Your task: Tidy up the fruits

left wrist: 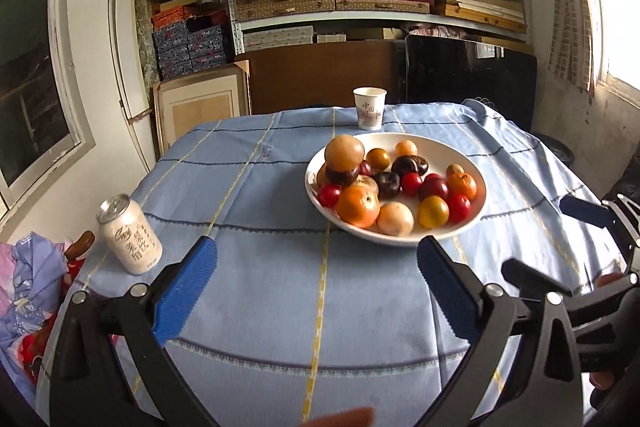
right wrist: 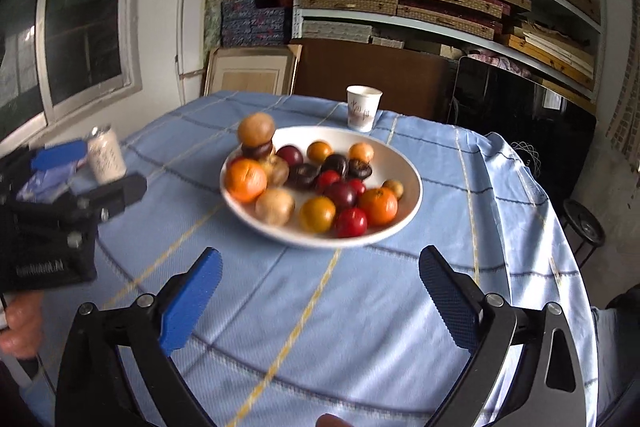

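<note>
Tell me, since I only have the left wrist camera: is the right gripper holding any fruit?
Observer: No. The right gripper is open and empty, with only the blue tablecloth between its pads, short of the plate.
Operator: Anything on the floor on that side?
Observer: A black stool stands beside the table, past the hanging cloth edge.
Operator: How does my left gripper look from outside?
Observer: The left gripper is open and empty. From the right wrist view the can appears just behind its fingers; I cannot tell the gap.
</note>
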Available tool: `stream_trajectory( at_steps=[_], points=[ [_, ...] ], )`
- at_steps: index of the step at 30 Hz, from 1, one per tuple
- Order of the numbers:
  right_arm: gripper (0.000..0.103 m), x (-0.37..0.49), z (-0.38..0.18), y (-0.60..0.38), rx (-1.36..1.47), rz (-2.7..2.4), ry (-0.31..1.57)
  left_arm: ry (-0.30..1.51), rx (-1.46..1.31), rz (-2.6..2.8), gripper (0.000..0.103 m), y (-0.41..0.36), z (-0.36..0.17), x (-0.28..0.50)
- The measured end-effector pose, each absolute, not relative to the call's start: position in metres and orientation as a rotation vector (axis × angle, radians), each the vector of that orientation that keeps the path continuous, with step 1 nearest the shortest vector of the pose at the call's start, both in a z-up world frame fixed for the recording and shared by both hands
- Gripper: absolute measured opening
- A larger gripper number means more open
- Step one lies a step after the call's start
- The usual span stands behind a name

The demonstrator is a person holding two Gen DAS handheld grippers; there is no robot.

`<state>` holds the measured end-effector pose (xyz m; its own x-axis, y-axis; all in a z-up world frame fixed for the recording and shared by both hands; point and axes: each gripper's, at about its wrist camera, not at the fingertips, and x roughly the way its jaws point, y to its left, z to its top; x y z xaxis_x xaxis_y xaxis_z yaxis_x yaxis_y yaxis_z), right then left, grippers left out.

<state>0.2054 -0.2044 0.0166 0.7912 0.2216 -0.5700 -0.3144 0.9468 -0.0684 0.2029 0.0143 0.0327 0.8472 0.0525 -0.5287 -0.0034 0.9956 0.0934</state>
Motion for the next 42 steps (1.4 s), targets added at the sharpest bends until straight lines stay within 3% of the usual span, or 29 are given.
stream_trajectory(
  at_steps=[42],
  points=[
    [0.099,0.177,0.003,-0.243,-0.088,0.322,0.621,0.618,0.110,0.045,0.098,0.023,0.009,0.183]
  ],
)
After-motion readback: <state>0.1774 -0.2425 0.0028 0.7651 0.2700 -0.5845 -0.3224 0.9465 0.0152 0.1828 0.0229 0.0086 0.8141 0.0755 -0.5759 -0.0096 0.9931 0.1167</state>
